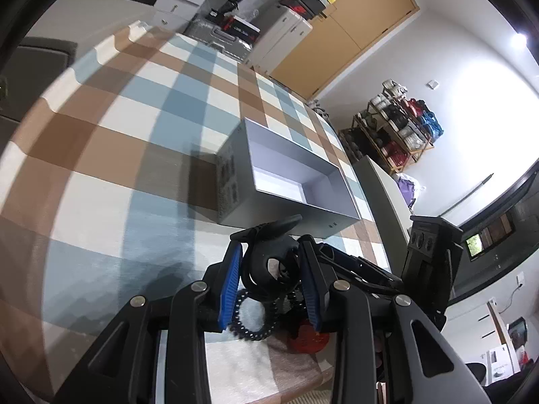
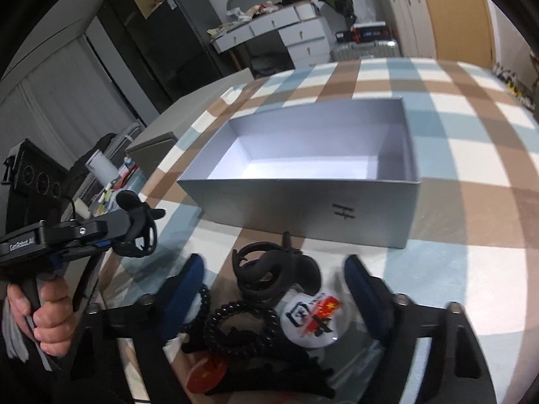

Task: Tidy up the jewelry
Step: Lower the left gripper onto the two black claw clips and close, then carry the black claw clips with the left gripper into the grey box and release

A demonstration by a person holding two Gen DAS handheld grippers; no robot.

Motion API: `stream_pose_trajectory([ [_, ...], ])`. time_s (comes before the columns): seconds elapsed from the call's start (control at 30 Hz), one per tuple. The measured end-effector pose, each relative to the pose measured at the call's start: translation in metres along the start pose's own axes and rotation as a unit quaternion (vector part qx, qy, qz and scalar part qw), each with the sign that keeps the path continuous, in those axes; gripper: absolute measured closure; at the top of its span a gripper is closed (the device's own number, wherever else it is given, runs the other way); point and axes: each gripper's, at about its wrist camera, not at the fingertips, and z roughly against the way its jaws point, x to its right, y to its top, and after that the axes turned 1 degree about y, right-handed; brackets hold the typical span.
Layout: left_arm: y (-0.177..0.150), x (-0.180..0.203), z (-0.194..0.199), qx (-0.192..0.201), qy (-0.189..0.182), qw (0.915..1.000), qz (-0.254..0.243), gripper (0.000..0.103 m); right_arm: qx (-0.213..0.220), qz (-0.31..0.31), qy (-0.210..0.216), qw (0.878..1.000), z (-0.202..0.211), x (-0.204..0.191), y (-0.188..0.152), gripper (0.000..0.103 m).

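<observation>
On the checked tablecloth (image 2: 471, 155) stands a grey open-topped box (image 2: 303, 198), its white floor bare as far as either view shows. Nearer the person lies the pile to be sorted: a second black claw clip (image 2: 269, 274), a black beaded bracelet (image 2: 235, 326) coiled just below it, a round white badge (image 2: 313, 316) touching the clip's right side, and a red disc (image 2: 205, 372) at the near edge.

The left gripper (image 1: 269, 279) is clamped on a black claw clip (image 1: 269, 269), its blue pads (image 1: 230, 289) pressing either side; the right wrist view shows that clip (image 2: 138, 229) lifted clear of the table, left of the box. The right gripper (image 2: 273, 289) hangs over the pile with its fingers spread wide, straddling the second clip and holding nothing.

The step in hand looks like carrying the first clip to the box. Next, the left gripper would need to travel over the near wall and let go above the floor, while the right closes squarely on the second clip without snagging the bracelet.
</observation>
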Motion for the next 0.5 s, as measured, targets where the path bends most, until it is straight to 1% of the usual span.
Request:
stream_pose_trajectory([
  [0.07, 0.0, 0.0, 0.003, 0.005, 0.0, 1.0, 0.001, 0.075, -0.004, 0.001, -0.007, 1.0, -0.003, -0.001, 0.0, 0.032],
  [0.13, -0.001, 0.0, 0.005, 0.01, 0.001, 1.0, 0.001, 0.075, -0.009, 0.004, -0.012, 1.0, -0.006, -0.002, 0.0, 0.039],
  [0.17, -0.001, -0.001, 0.004, 0.011, 0.003, 0.9999, 0.0, 0.075, -0.011, 0.004, -0.014, 1.0, -0.007, -0.003, 0.0, 0.051],
  [0.27, -0.003, -0.001, 0.005, 0.012, 0.009, 0.9999, 0.0, 0.075, -0.005, 0.001, -0.008, 1.0, -0.005, -0.003, -0.004, 0.052],
  [0.33, -0.005, 0.0, 0.007, 0.013, 0.007, 0.9999, 0.002, 0.075, 0.007, 0.002, -0.007, 1.0, -0.001, -0.003, -0.005, 0.052],
  [0.5, -0.003, 0.005, 0.013, 0.024, 0.01, 0.9997, -0.003, 0.075, 0.055, 0.004, 0.017, 0.998, 0.025, -0.007, 0.001, 0.052],
])
